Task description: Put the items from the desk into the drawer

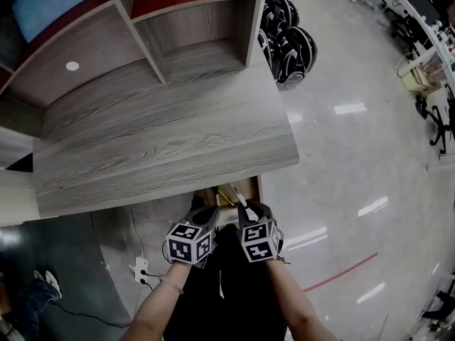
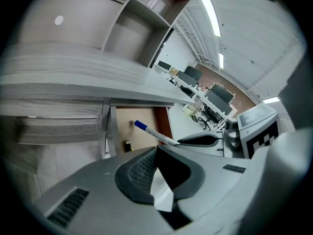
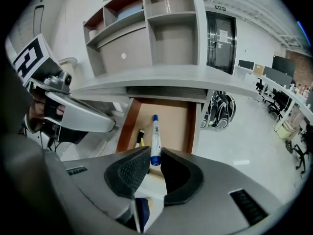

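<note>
Marker [image 3: 154,138], white-barrelled with blue ends, pinched in right tongs [image 3: 155,153] above drawer [image 3: 172,112]

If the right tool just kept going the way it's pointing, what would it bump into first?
Likely the tan floor of the open drawer, with the marker clamped in the right tool touching down first, just right of a small yellow-and-black item. Depth is hard to judge.
</note>
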